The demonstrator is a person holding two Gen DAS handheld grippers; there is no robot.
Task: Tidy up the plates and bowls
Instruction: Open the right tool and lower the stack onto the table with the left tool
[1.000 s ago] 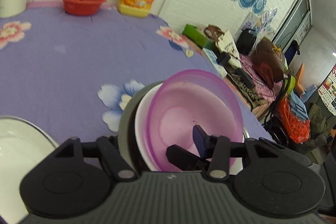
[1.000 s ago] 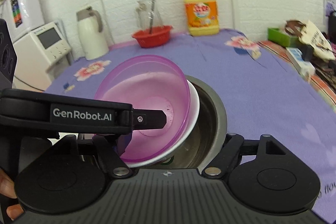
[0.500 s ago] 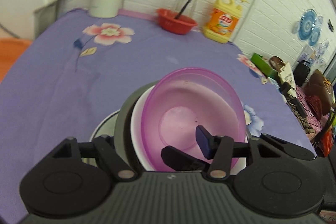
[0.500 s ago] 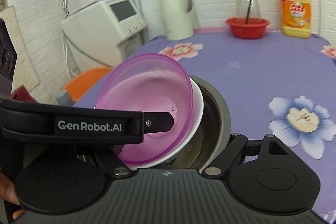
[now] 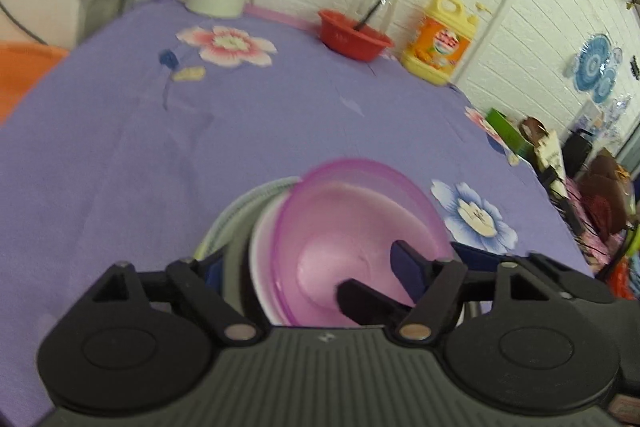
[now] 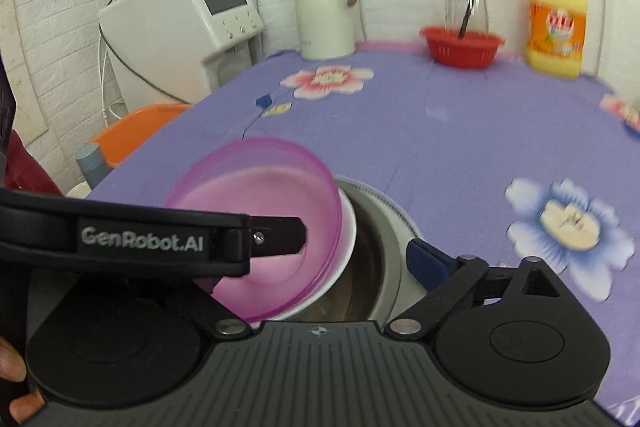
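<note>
1. A nest of three bowls stands steeply tilted at the near edge of a purple, flower-printed tabletop (image 5: 280, 115), close in front of both cameras.
2. The innermost is a translucent pink bowl (image 5: 360, 227), glossy, with a thin rim and a paler round floor. It sits inside a white bowl (image 5: 260, 259), of which only a curved band of rim shows.
3. Both lie in a steel bowl (image 6: 372, 267), dark and reflective inside. From the left wrist its outer wall is a grey strip beside the white rim.
4. Behind the nest curves the pale, ridged rim of a further dish (image 6: 400, 219). Too little of it shows to tell what it is, or whether the bowls rest on it.
5. The left tongs (image 5: 308, 267) straddle the stacked walls and their jaws have just been opening. One blue pad stands inside the pink bowl and the other outside the steel bowl, neither pressing: released.
6. The right tongs (image 6: 316, 271) also look released. Their one visible blue pad stands just beside the steel bowl's outer wall with a gap between; the other finger is hidden behind the left tongs' black arm, which crosses the right wrist view.
7. A person's fingertips (image 6: 16, 387) show at the lower left edge.
8. Along the far wall stand a white jug (image 6: 326, 7), a red basket (image 6: 460, 47) and a yellow detergent bottle (image 6: 556, 23).
</note>
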